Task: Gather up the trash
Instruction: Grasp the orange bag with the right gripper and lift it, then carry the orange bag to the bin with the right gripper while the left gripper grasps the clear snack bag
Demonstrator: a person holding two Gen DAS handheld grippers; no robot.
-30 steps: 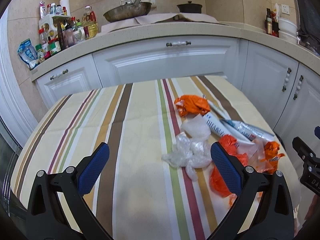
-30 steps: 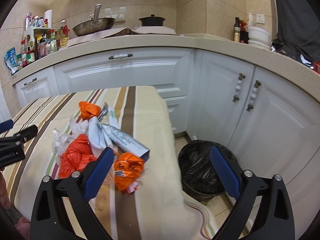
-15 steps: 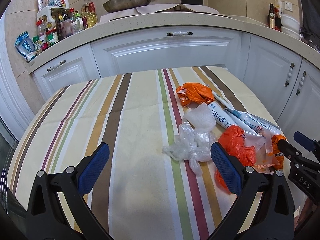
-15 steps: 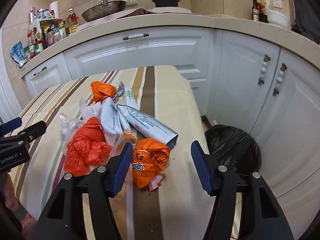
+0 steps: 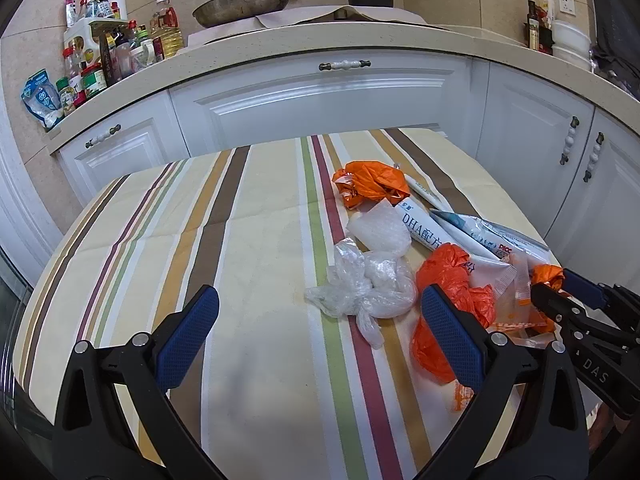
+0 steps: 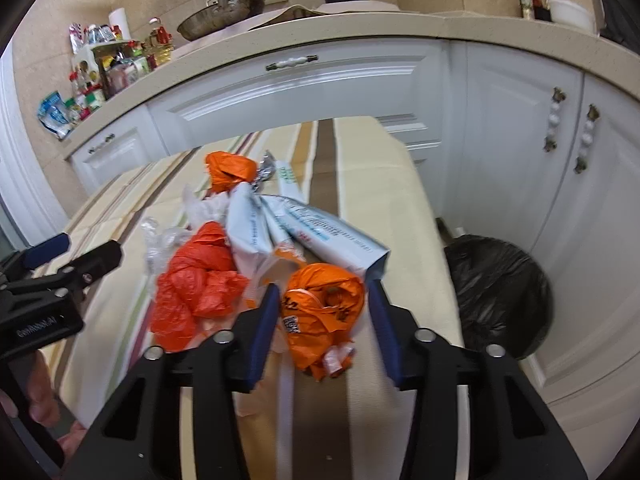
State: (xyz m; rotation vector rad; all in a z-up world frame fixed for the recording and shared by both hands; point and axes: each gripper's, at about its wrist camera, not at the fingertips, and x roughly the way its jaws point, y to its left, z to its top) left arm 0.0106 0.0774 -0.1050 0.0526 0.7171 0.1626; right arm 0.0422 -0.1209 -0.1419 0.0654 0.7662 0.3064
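My right gripper (image 6: 322,312) has its fingers (image 6: 264,328) set on either side of a crumpled orange bag (image 6: 324,300) at the near right edge of the bench (image 6: 384,184); the left pad looks to touch the plastic, the right one stands just off it, so I am around it but not clamped. My left gripper (image 5: 316,336) hangs above the striped cloth with its fingers (image 5: 188,332) spread wide and nothing between them. Just ahead of it lies a wad of clear plastic (image 5: 362,288), and beside that a red-orange bag (image 5: 452,292). Farther out are white and blue wrappers (image 5: 476,236) and another orange bag (image 5: 370,182), all lying together on the right half of the bench. On the floor to the right, near the white cabinets (image 6: 520,128), stands a bin with a black liner (image 6: 496,284).
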